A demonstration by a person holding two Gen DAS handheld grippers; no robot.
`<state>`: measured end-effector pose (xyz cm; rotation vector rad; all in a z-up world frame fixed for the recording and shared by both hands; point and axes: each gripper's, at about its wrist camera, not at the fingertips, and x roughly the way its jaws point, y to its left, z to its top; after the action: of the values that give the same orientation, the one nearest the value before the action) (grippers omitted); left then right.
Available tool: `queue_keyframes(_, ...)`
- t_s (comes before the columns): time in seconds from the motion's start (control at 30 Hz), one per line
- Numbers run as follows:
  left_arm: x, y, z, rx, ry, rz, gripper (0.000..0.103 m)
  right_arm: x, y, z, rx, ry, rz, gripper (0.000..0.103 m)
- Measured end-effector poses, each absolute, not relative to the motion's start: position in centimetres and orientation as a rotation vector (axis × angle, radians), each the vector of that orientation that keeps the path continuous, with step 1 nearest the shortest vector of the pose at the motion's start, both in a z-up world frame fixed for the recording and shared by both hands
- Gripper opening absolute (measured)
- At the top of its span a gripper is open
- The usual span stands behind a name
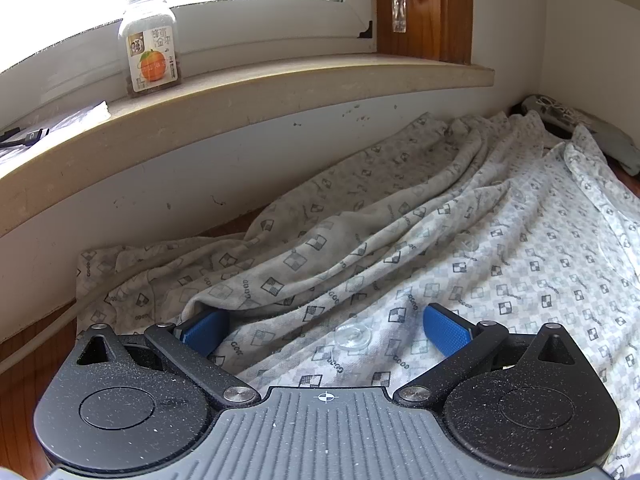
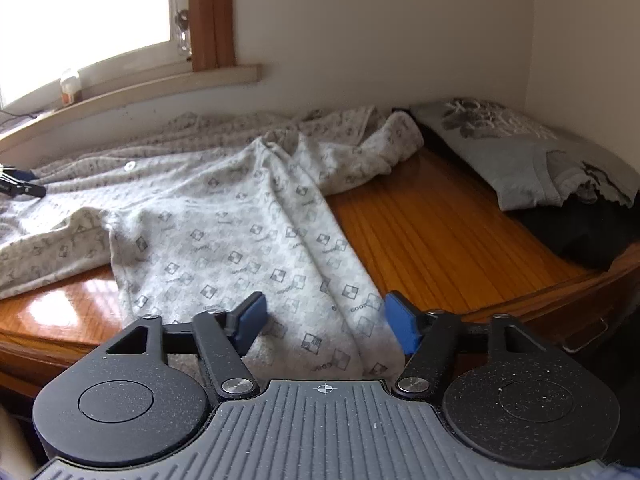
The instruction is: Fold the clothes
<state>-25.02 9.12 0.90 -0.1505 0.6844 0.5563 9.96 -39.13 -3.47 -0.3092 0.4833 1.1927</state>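
A pale grey garment (image 1: 400, 248) printed with small checkered squares lies spread and rumpled on a wooden surface, with clear buttons on it. My left gripper (image 1: 324, 328) is open over the cloth; its left blue pad (image 1: 204, 330) is tucked under a fold and its right pad (image 1: 446, 330) rests on top. In the right wrist view the same garment (image 2: 224, 232) runs toward me. My right gripper (image 2: 326, 320) is open, its blue pads on either side of the cloth's near end. The left gripper (image 2: 18, 186) shows at the far left.
A window sill (image 1: 280, 80) with a clear jar (image 1: 150, 44) and a cable runs above the wall behind the garment. Bare wooden slats (image 2: 432, 232) lie right of it. A folded grey garment (image 2: 520, 160) on dark cloth sits at the back right corner.
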Motion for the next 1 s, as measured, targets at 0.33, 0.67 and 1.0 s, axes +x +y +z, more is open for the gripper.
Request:
queue_keyframes(0.33,-25.2,9.1,1.0,-0.154,0.678,0.549,0.103,7.5,-39.5,-2.0,-0.472,0.397,1.164,0.007)
queue_keyframes(0.67,-25.3,9.3,1.1,-0.157,0.677,0.547,0.103,5.2,-45.5,7.3,-0.528,0.259,1.010,0.007)
queue_keyframes(1.0,-25.4,9.2,1.2,-0.164,0.672,0.547,0.103,1.5,-42.6,12.0,-0.601,0.150,1.076,0.007)
